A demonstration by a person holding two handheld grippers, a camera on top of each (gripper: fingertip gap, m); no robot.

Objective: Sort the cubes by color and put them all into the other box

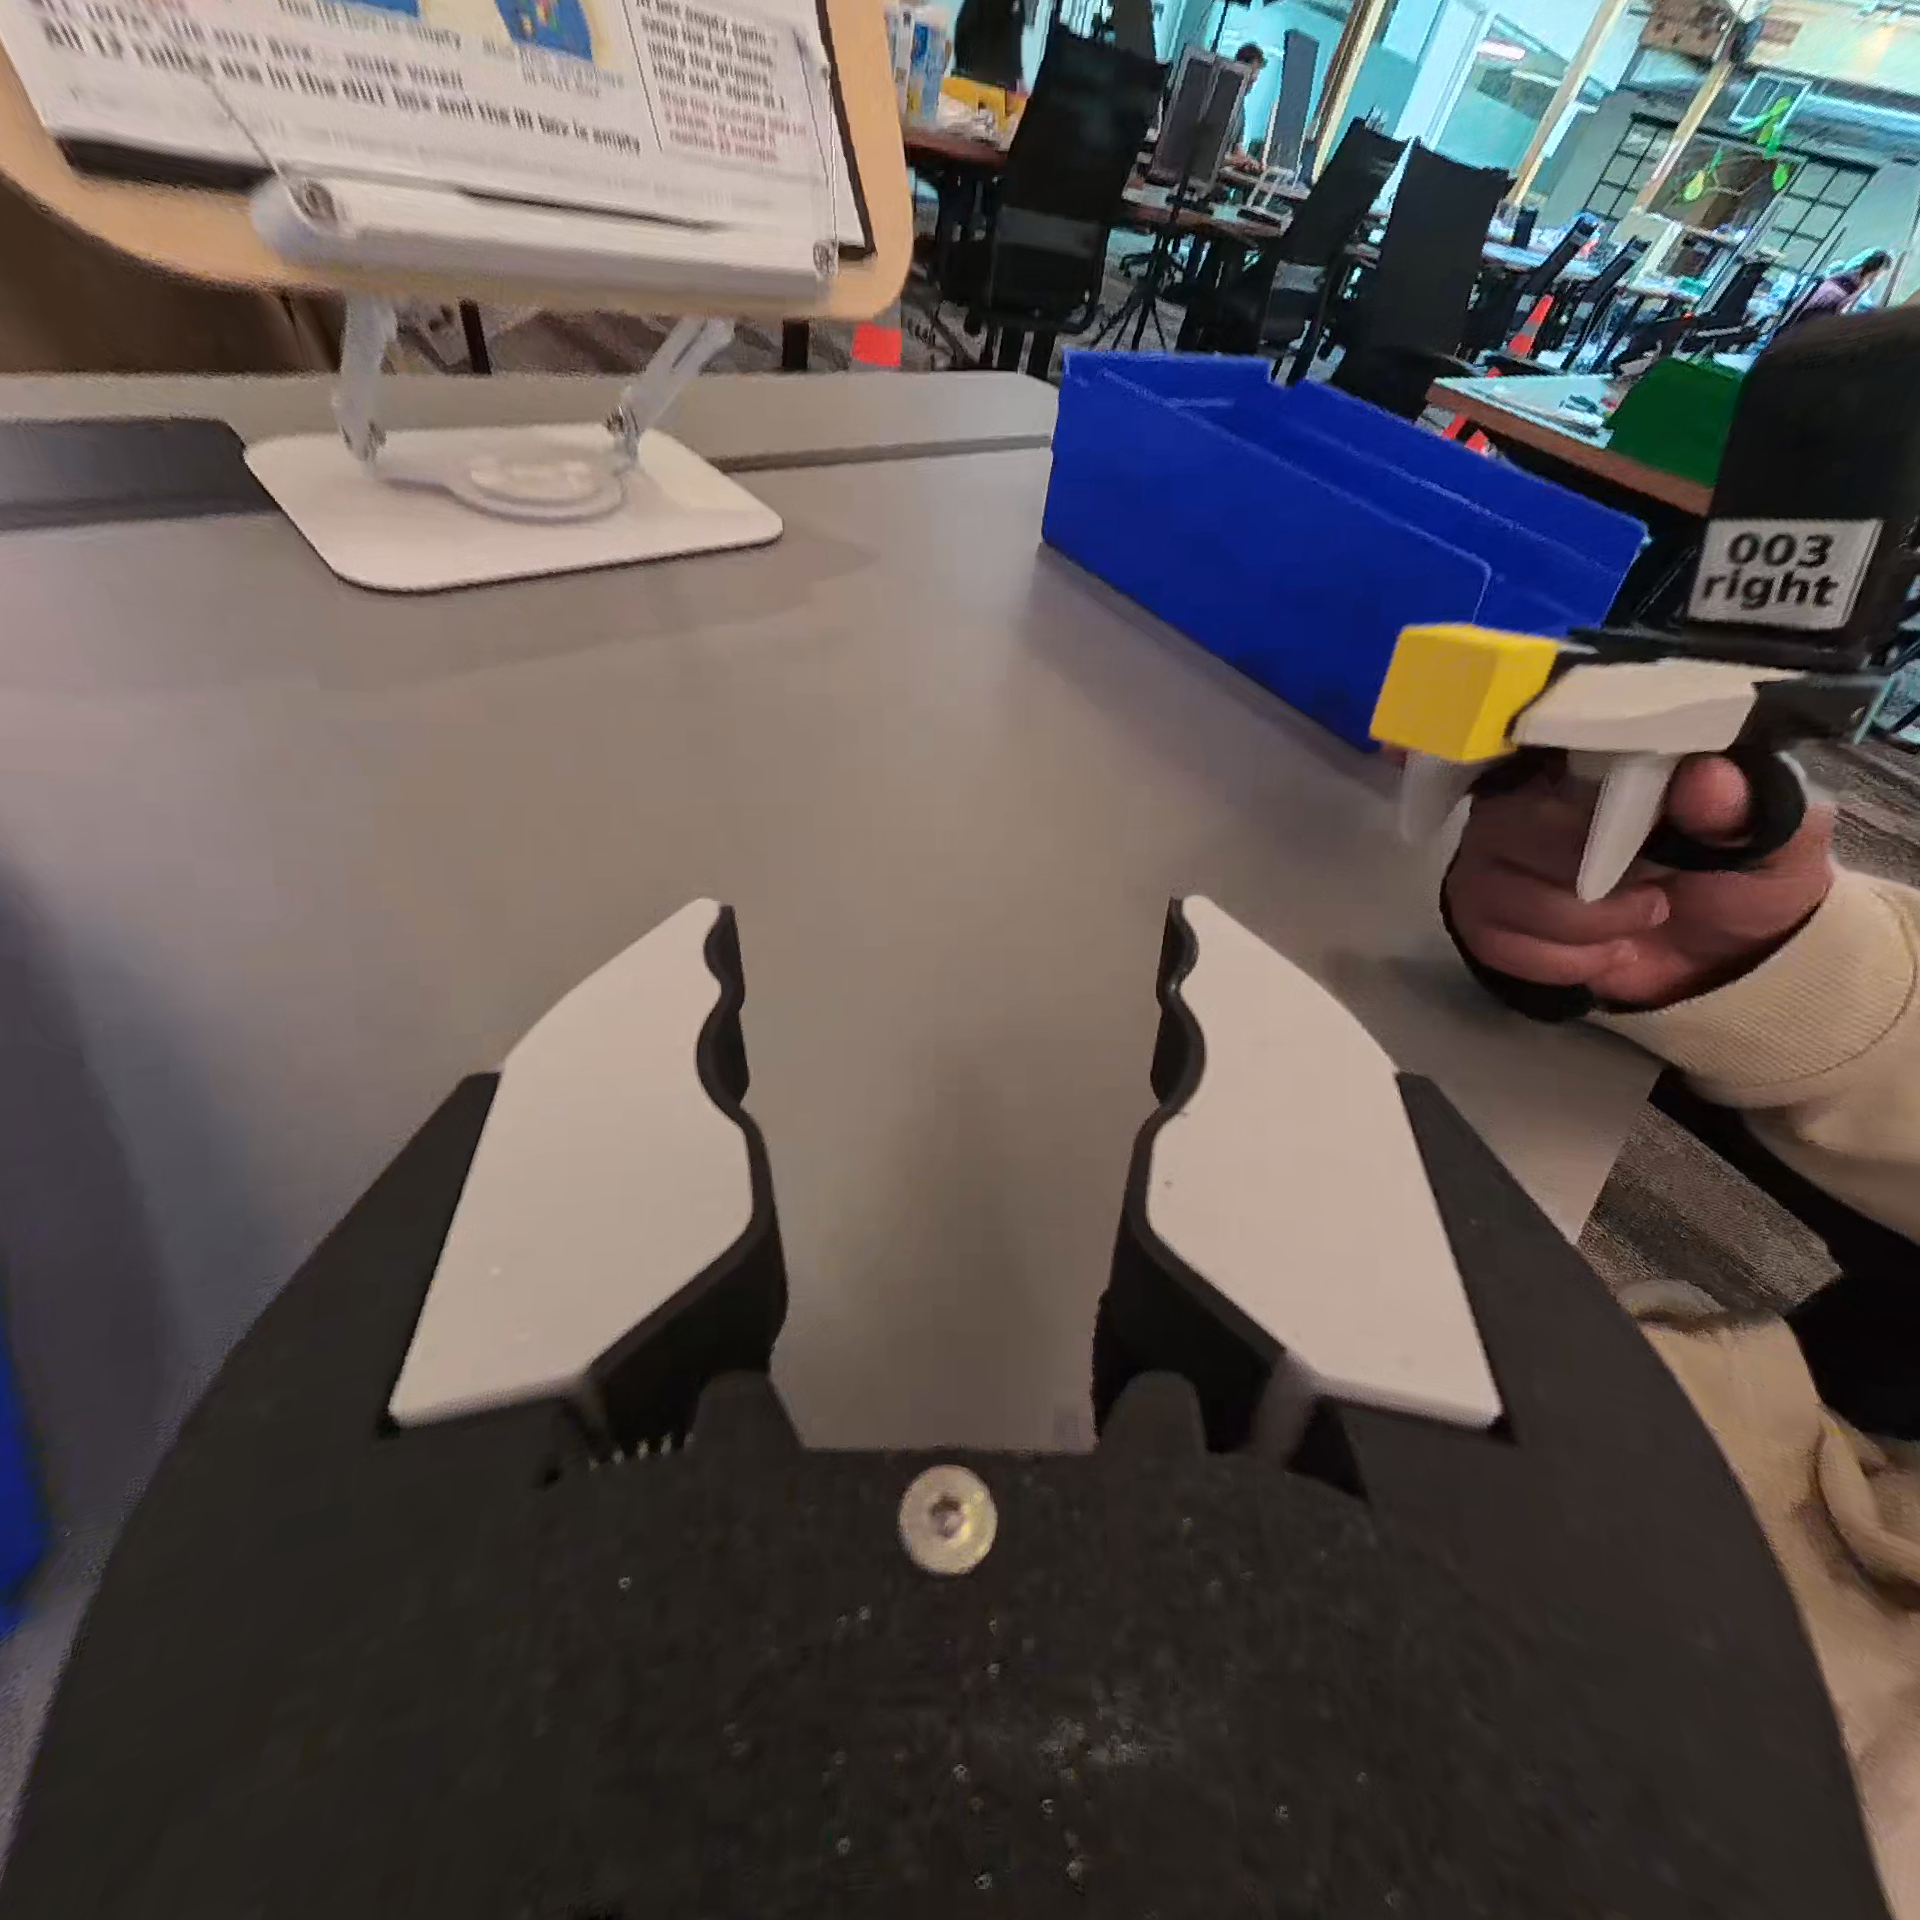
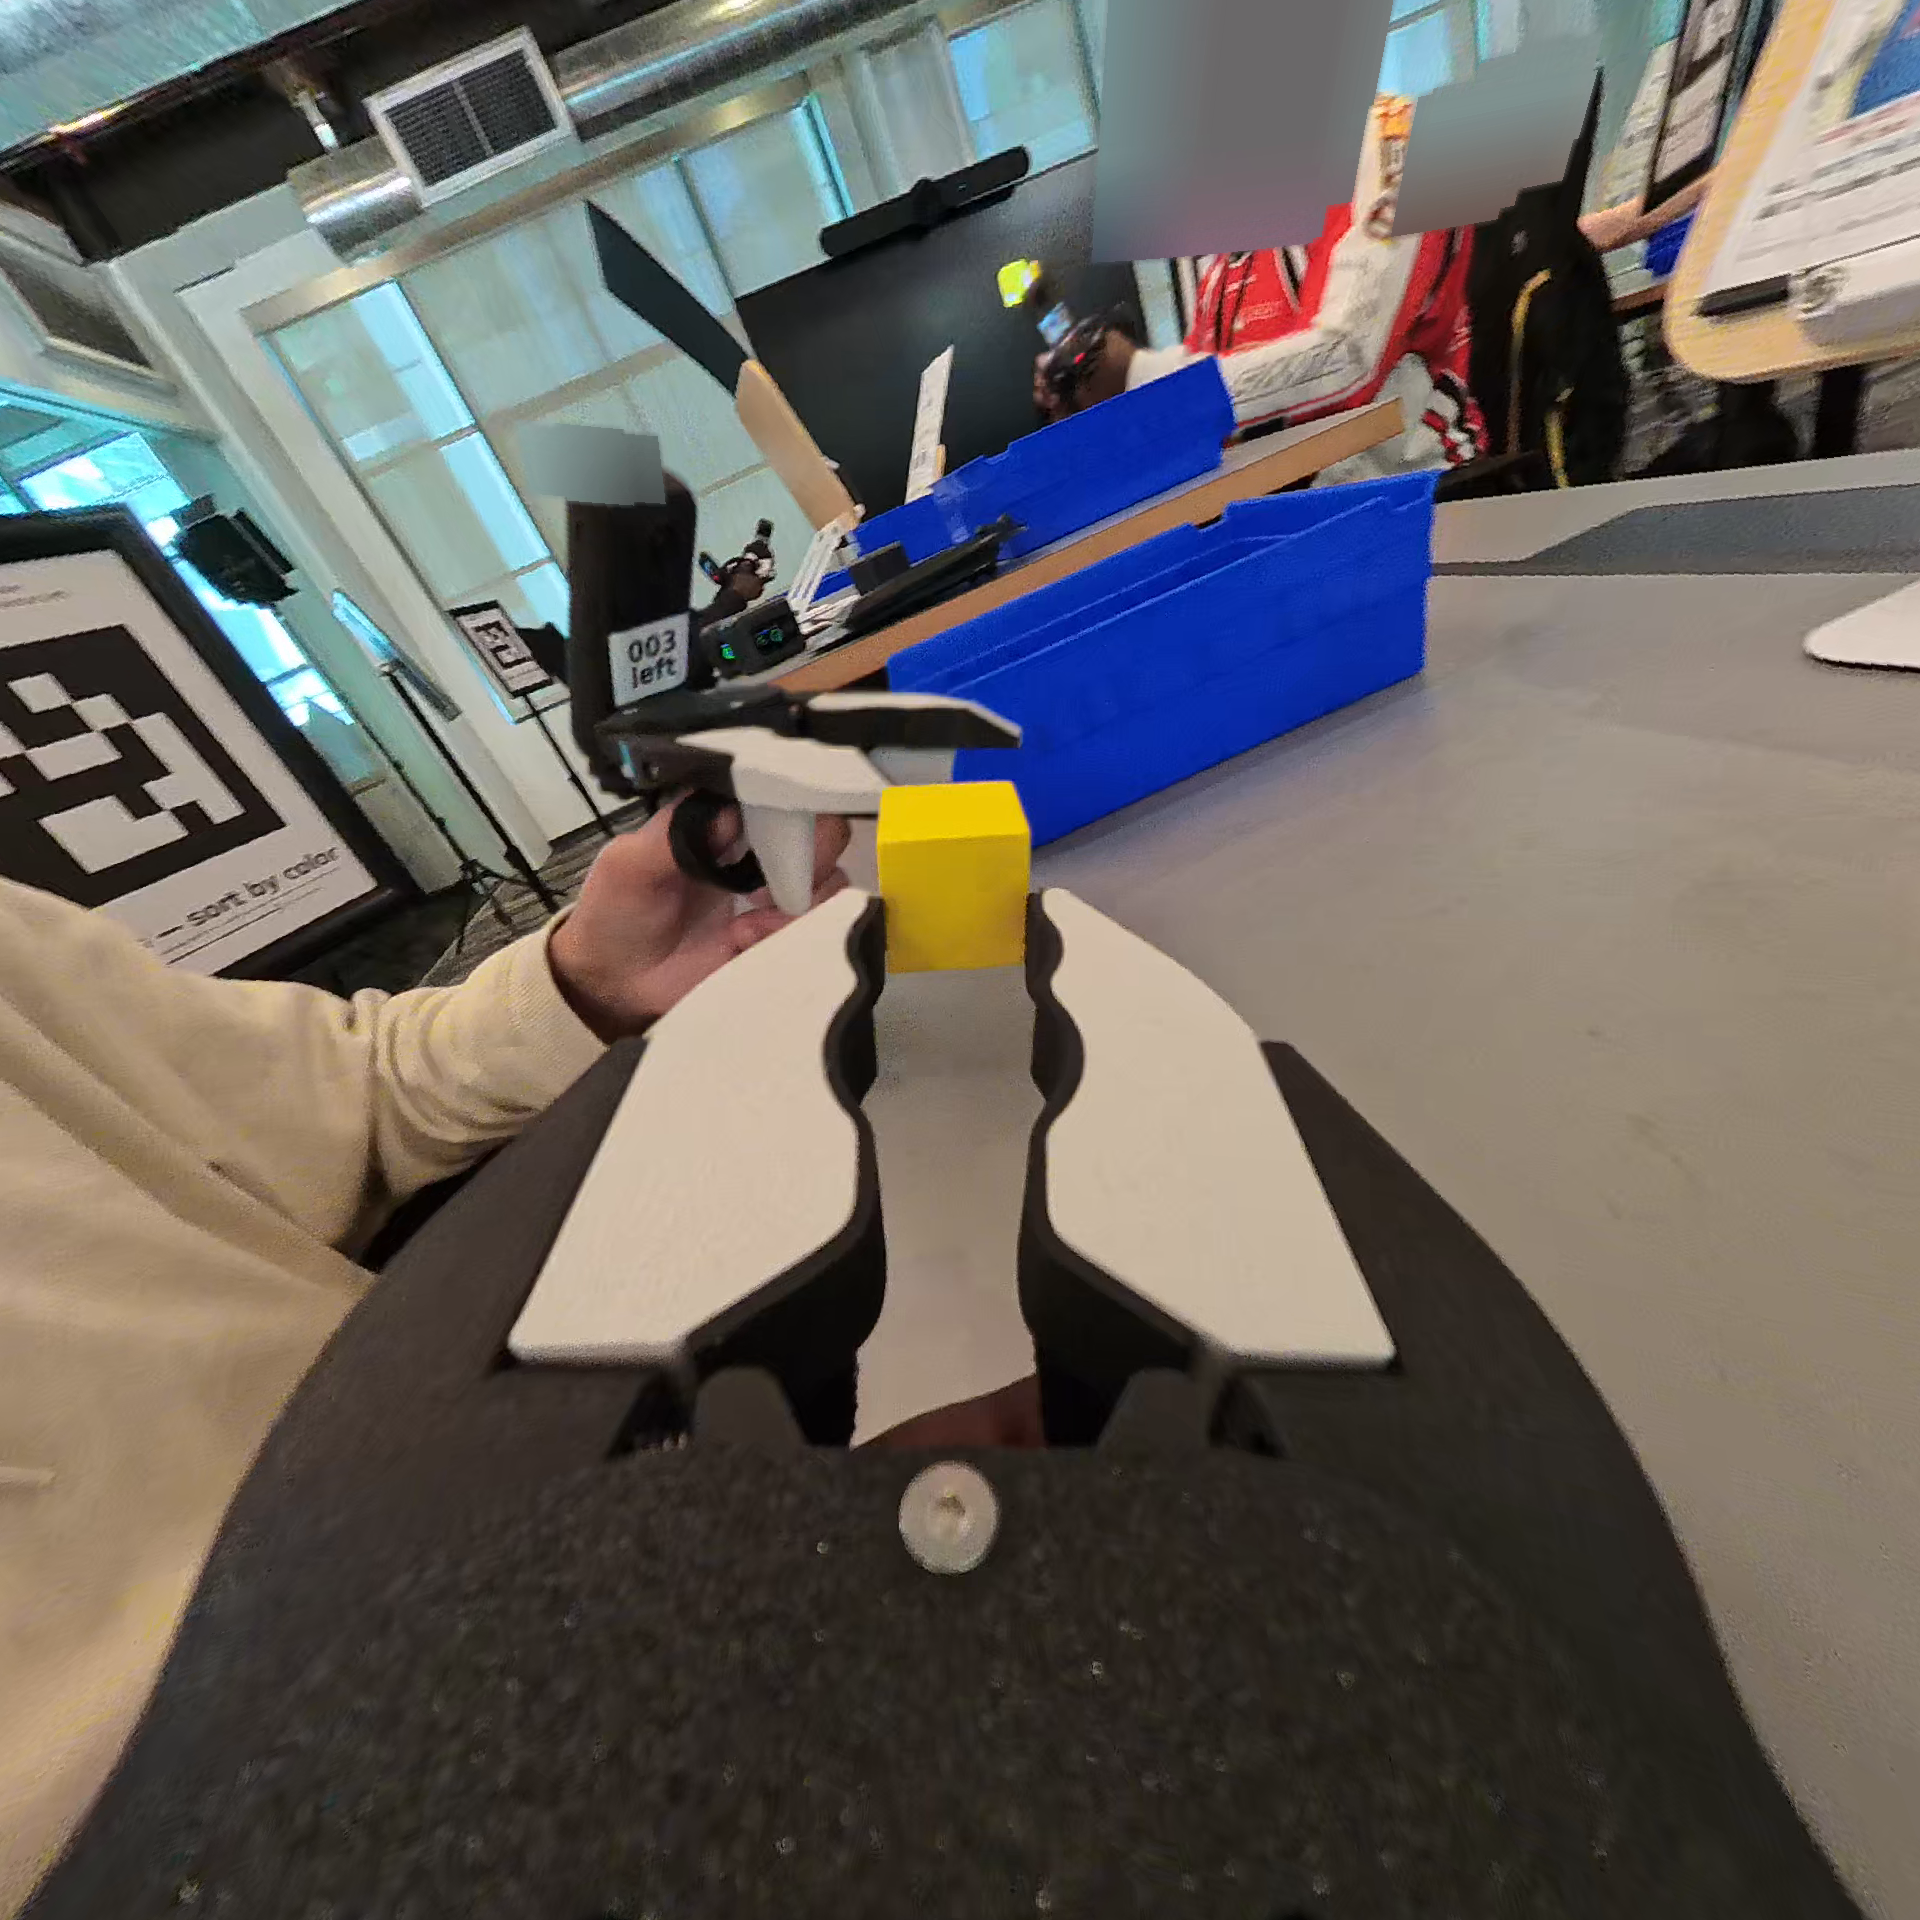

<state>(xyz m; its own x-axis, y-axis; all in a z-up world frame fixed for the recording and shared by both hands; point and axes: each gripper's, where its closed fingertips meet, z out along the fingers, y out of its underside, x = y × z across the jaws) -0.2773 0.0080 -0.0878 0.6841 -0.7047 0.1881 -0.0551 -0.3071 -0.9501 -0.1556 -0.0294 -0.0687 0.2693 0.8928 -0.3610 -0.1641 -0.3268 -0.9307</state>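
Note:
My right gripper [image 2: 954, 914] is shut on a yellow cube [image 2: 952, 878] and holds it above the grey table [image 2: 1558, 935]. The same cube [image 1: 1455, 691] shows in the left wrist view at the tip of the right gripper [image 1: 1423, 717], in front of a blue box [image 1: 1299, 540]. My left gripper [image 1: 951, 920] is open and empty above the table [image 1: 623, 779]. In the right wrist view the left gripper [image 2: 997, 727] hovers open just behind the cube, near another blue box [image 2: 1174, 665]. What lies inside the boxes is hidden.
A white stand [image 1: 509, 499] holding an instruction sheet [image 1: 436, 114] stands at the back of the table. A hand in a cream sleeve holds each gripper [image 1: 1621, 935] [image 2: 665, 935]. Other tables, chairs and people are beyond the table. A marker board [image 2: 125, 748] stands at the left.

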